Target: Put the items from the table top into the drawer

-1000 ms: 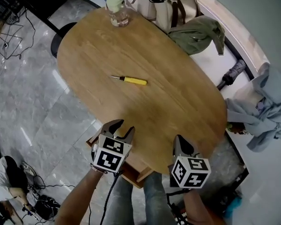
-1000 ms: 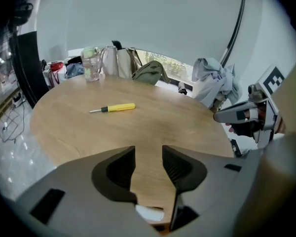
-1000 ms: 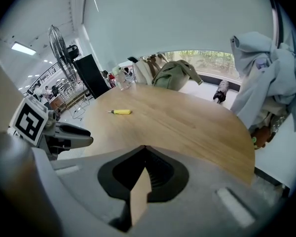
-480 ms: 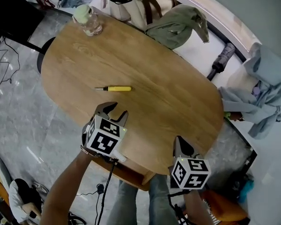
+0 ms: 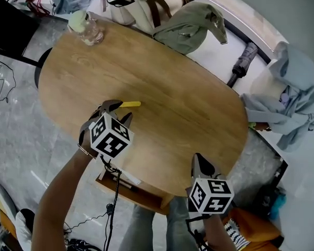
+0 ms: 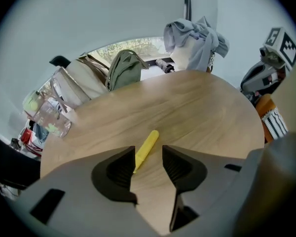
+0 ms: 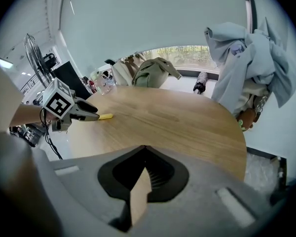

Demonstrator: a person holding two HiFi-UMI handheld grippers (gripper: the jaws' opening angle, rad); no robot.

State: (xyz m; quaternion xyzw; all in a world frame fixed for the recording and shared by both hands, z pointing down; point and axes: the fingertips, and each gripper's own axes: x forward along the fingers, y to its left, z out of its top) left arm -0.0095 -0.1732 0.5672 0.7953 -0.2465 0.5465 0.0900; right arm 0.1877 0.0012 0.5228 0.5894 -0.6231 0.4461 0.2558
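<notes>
– While hovering wide open over the yellow screwdriver (image 6: pixel 147 144), looks nearly lined up, no? Nothing pinched yet by the left gripper (image 6: pixel 148 161). Any tips for a clean grab?

– Close, but off-centre. Lying flat on the table (image 5: pixel 188 103), between the jaws yet hugging the left pad, touching neither as far as can be told. Near end tucked behind that jaw, so no telling about the shaft. Slide sideways a touch to centre the handle in the gap. Roll the wrist to set the pads square against the handle's long sides. Drop down to just off the wood before squeezing. Go for the fat yellow part, not the thin metal bit; probably rolls away otherwise.

– And the right gripper (image 7: pixel 144 177)? Clamped together on nothing, parked above the near edge.

– Fine there. Worth saving for the drawer (image 5: pixel 141 190) under that near edge; looks pulled out a little already, hard to say how far. Maybe tug wider before carrying anything over.

– Jar (image 5: pixel 85 27) at the far end?

– Well apart from all this. Later.
</notes>
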